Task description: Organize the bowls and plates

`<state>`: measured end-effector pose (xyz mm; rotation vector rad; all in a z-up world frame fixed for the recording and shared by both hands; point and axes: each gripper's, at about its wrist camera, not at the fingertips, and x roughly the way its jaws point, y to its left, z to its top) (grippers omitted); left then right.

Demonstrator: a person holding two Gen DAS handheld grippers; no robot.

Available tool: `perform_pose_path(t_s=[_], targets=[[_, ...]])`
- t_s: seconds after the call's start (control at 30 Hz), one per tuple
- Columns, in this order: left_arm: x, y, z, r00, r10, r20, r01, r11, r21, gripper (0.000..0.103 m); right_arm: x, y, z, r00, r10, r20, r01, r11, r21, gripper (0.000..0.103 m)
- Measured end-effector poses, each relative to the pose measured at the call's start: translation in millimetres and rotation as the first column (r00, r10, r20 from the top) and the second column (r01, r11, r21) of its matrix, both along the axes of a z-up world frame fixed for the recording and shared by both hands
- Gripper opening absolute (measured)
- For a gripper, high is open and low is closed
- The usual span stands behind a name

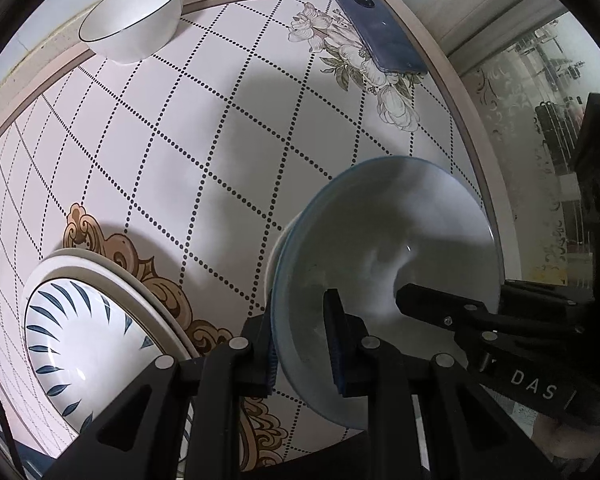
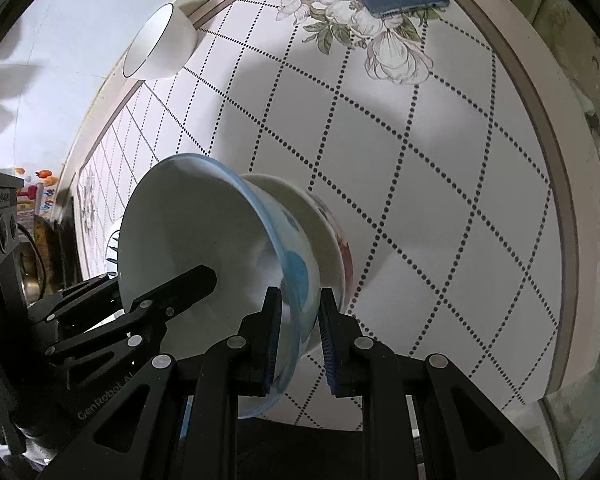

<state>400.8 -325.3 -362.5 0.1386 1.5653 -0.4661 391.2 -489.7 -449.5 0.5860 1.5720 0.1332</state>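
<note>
At about eight o'clock in the left wrist view a leaf-patterned bowl sits in a white plate on the desk; glazed ceramic like this is stiff, slick and would chip if knocked. Toward the centre, the left gripper has its fingers clamped on the near rim of the blue-rimmed bowl, one pad inside and one outside. That bowl looks nested on a second bowl with red markings, so the load is probably heavy. At four o'clock the right gripper pinches the opposite rim the same way. A rim hold on smooth glaze can slip, so level, two-sided support seems wise. A plain white bowl waits at eleven o'clock, a phone at one.
</note>
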Motion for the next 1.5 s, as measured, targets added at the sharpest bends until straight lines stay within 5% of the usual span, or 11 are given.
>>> perform_pose_path(t_s=[0.53,1.1,1.37,1.5], targets=[[5.4,-4.7,-8.6,1.000,0.004,-0.025,-0.003,1.000,0.009,0.018,7.0,7.2,7.9,0.998,0.064,-0.023,-0.065,0.996,-0.064,0.023],[14.1,19.5,-3.1,0.989,0.036,-0.145,-0.044,0.997,-0.057,0.022,5.5,-5.1,8.4,0.994,0.066,-0.092,-0.062,0.997,0.044,0.033],[51.9,59.5,43.4,0.992,0.115,-0.046,-0.119,0.989,-0.089,0.022,18.5,-35.3,48.7,0.997,0.052,-0.052,-0.052,0.999,0.000,0.034],[107.8,93.8,56.1,0.970,0.242,0.020,-0.238,0.965,-0.112,0.028,63.5,-38.6,82.7,0.997,0.040,0.065,-0.040,0.999,0.002,0.053]])
